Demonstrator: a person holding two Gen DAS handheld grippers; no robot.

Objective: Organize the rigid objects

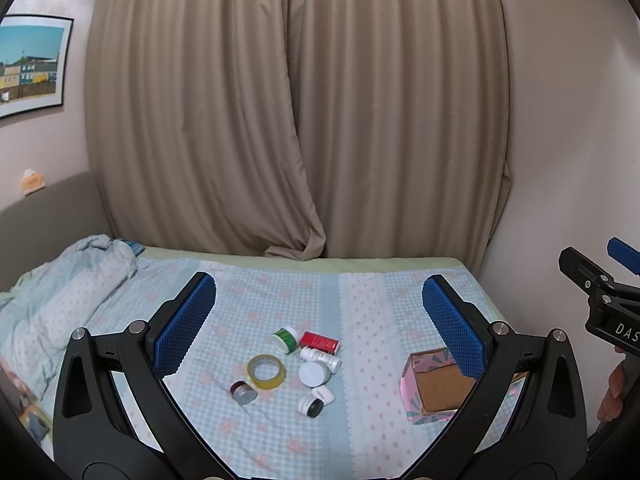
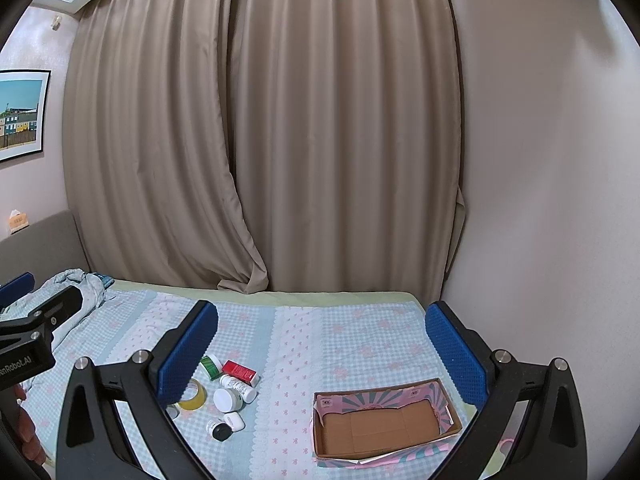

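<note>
While open, left gripper (image 1: 320, 312) overhangs tape (image 1: 266, 371).

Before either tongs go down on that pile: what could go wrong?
1. The items are packed tight: the tape roll, white jar and pill bottle lie touching or nearly so, so open tongs may knock neighbours.
2. They lie on a soft bedsheet; round ones could roll when nudged.
3. The box is empty and light, so a drop against its wall may shift it.
</note>
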